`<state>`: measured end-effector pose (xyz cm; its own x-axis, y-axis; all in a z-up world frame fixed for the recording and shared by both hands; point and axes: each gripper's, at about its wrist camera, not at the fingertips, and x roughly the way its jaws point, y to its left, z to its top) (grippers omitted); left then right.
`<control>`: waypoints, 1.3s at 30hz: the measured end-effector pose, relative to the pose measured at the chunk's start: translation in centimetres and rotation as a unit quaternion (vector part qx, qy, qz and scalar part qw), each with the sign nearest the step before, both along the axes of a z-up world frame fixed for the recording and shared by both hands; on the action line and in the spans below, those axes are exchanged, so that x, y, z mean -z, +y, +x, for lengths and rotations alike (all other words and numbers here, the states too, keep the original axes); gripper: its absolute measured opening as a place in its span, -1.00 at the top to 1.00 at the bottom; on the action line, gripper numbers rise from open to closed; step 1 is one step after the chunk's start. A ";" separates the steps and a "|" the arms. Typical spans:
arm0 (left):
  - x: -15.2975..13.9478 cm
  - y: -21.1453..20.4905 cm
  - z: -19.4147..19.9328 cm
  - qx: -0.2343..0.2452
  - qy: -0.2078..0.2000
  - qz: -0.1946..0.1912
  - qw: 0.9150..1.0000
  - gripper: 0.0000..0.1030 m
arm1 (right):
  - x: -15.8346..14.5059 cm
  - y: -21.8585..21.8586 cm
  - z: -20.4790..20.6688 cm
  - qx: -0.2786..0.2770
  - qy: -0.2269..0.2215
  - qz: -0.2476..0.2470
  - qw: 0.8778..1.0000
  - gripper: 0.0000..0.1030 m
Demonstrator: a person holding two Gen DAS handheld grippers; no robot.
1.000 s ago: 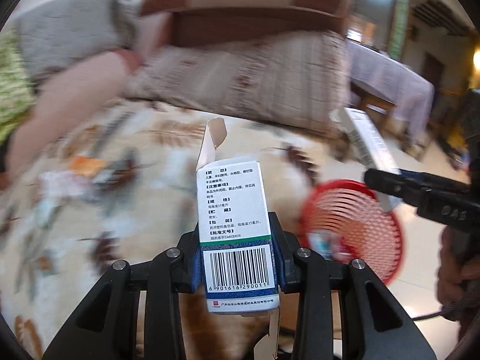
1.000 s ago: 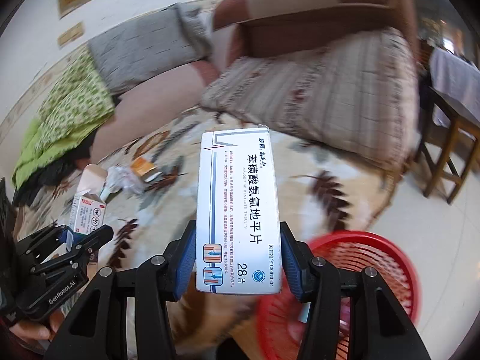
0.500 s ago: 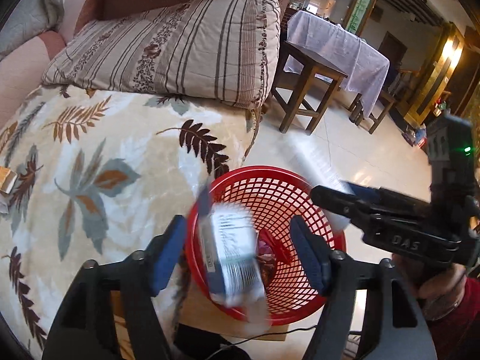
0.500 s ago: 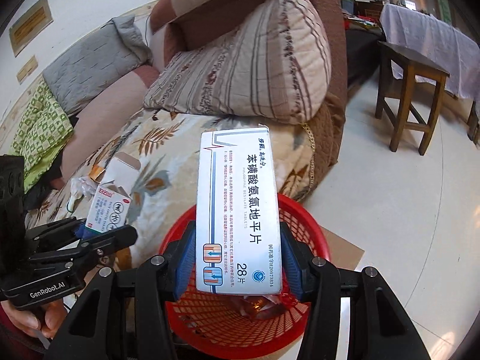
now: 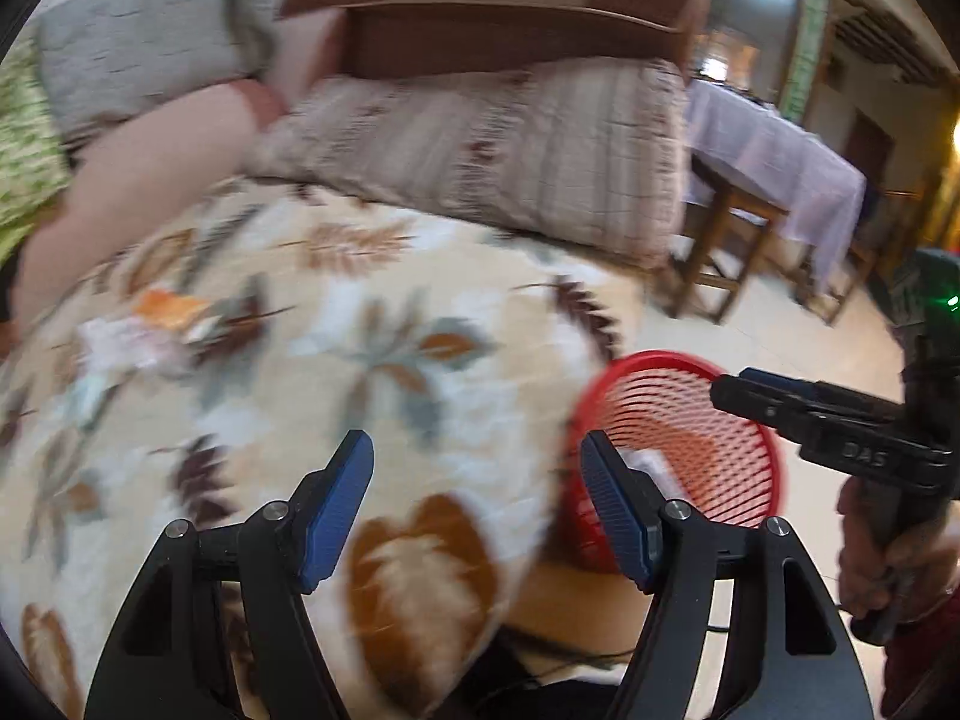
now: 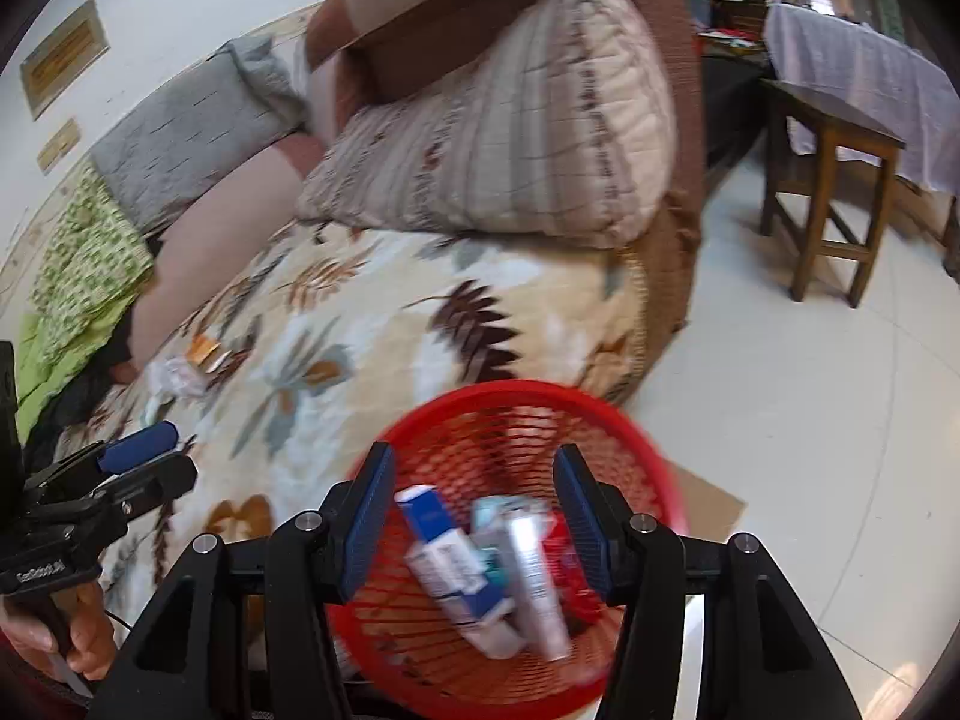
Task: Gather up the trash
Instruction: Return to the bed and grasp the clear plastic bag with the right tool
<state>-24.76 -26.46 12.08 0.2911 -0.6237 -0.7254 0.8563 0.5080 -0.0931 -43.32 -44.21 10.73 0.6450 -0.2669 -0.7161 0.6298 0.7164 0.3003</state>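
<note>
The left tongs [image 5: 477,504] tilt down over the leaf-patterned blanket [image 5: 384,360], blue pads [image 5: 336,504] spread wide with nothing between them; their jaws opened within the last second and have stayed at that width. The right tongs [image 6: 474,510] tilt down above the red mesh basket [image 6: 636,438], pads apart and pinching nothing, their jaws having just widened a little; seen from the left wrist, they [image 5: 780,396] reach in from the right over the basket's [image 5: 690,372] far rim, a hand [image 5: 888,552] gripping the handle. Seen from the right wrist, the left tongs [image 6: 144,450] sit at the left over the blanket, a hand [image 6: 72,630] around their handle. The basket stands on the floor against the blanket's hanging edge, on a flat brown sheet [image 6: 708,498]. Inside it lie the collected cartons: a white-and-blue box [image 6: 450,558] and a long white box [image 6: 534,576] leaning beside it, touching, among other blurred packets. More litter sits well apart on the blanket: a crumpled white wrapper [image 6: 174,378] and a small orange packet [image 6: 204,351] just beside it. A striped pillow [image 6: 522,138] borders the blanket's far end. Pale tiled floor [image 6: 810,420] lies open to the basket's right, up to a wooden stool [image 6: 834,180].
</note>
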 end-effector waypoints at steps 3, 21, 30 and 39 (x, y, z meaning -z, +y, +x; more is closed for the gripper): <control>0.1 3.5 1.7 -0.042 -0.018 0.007 0.999 -0.37 | -0.4 2.9 3.2 -0.050 -0.004 -0.002 0.999 -0.14; 7.8 18.1 15.9 -0.329 0.011 0.011 0.944 -0.37 | -0.1 14.3 25.2 -0.266 0.029 -0.015 0.963 -0.14; 8.0 18.5 17.3 -0.364 -0.020 0.026 0.931 -0.37 | 4.1 15.7 38.7 -0.286 0.074 -0.032 0.955 -0.14; 8.1 18.6 18.0 -0.371 -0.013 0.021 0.928 -0.37 | 9.2 14.4 46.3 -0.249 0.095 0.012 0.964 0.27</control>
